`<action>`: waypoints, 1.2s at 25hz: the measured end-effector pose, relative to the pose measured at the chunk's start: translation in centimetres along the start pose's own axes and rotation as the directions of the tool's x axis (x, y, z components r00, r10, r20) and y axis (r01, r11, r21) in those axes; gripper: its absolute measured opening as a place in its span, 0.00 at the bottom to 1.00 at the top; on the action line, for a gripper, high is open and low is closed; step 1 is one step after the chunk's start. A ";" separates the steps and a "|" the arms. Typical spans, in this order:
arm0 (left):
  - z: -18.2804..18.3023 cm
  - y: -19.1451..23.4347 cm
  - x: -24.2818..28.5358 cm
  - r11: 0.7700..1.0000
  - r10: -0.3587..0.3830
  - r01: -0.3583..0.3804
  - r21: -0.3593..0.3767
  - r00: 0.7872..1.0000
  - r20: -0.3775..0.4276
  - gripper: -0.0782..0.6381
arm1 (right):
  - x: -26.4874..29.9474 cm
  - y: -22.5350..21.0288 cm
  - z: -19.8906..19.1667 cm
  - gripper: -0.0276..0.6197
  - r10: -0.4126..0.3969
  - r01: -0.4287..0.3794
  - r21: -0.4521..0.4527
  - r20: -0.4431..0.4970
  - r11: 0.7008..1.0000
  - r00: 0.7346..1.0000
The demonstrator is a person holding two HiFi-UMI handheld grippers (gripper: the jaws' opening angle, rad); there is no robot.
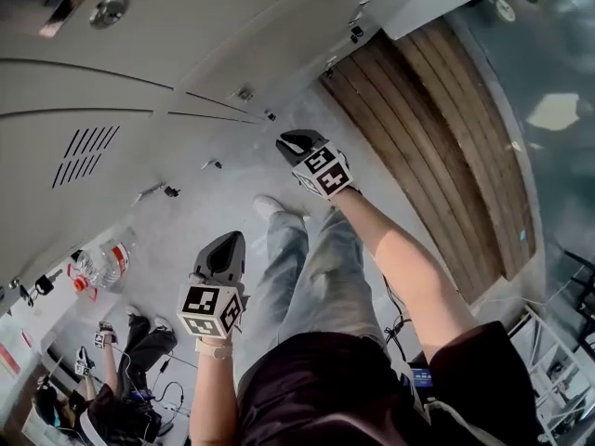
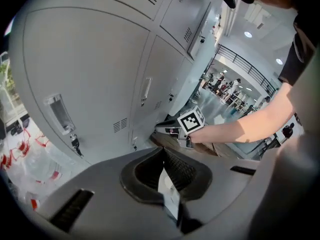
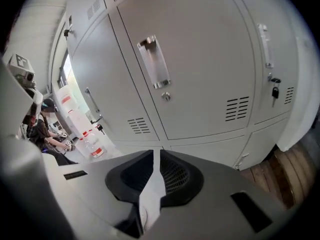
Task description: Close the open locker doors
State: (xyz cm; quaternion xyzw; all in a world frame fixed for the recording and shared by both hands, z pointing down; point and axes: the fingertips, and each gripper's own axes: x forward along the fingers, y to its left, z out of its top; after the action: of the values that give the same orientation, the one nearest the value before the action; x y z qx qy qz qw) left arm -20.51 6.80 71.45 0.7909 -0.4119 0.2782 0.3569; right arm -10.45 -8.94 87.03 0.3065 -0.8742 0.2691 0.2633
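1. Both grippers are carried clenched and empty. The left gripper (image 1: 227,246) and the right gripper (image 1: 299,143) show jaws pressed together with nothing between them. Neither is touching anything.
2. The lockers (image 3: 200,74) run along the person's left, and those straight ahead of the right gripper look flush. One upper door (image 2: 200,31), toward the far end of the bank beyond the right gripper, appears to stand ajar, though this cannot be made certain.
3. That door could be overlooked, since it is judged only slightly off the plane of its neighbours and could be mistaken for shut.
4. With the jaws clenched, only a push can be given. If it is applied close to the hinge edge or too lightly, the door may be left unlatched.
5. If too much force is used, the thin metal door could be slammed and could spring open again.
6. Keys (image 3: 274,91) hang from a lock toward the right edge of the bank. They could be struck, bent or knocked out if a gripper is swept past them carelessly.
7. Bottles (image 1: 102,263) stand on the floor (image 1: 223,193) at the foot of the lockers, and a person (image 1: 121,379) is seated near them. They could be toppled if a sideways step is taken without a glance down.
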 end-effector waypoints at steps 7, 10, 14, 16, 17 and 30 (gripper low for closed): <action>5.5 -2.5 -1.1 0.985 -0.034 0.026 0.171 0.998 0.048 0.13 | -9.6 2.4 3.9 0.09 -0.074 0.066 0.077 0.101 0.995 0.992; 8.2 -4.0 -1.4 0.981 -0.086 0.069 0.183 0.993 0.086 0.13 | -13.8 3.5 6.2 0.09 -0.105 0.084 0.131 0.162 0.988 0.981; 11.8 -5.9 -0.9 0.969 -0.161 0.132 0.208 0.978 0.129 0.13 | -19.3 4.1 9.6 0.09 -0.165 0.123 0.181 0.237 0.976 0.957; 13.4 -7.0 -0.8 0.961 -0.200 0.166 0.219 0.970 0.140 0.13 | -21.9 4.5 11.2 0.09 -0.186 0.137 0.193 0.267 0.972 0.946; 14.1 -7.6 -1.0 0.956 -0.220 0.184 0.227 0.965 0.145 0.13 | -23.2 4.8 12.0 0.09 -0.198 0.145 0.198 0.281 0.969 0.939; 23.9 -14.5 -7.9 0.897 -0.346 0.225 0.380 0.893 0.289 0.13 | -36.8 8.9 22.4 0.09 -0.248 0.222 0.110 0.444 0.969 0.861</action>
State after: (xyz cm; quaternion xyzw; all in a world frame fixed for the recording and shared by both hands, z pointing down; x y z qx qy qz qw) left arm -8.70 -2.74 46.69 0.9292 -0.2924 0.1431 0.1752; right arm 1.72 -2.70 45.18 0.4721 -0.8598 0.1801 0.0738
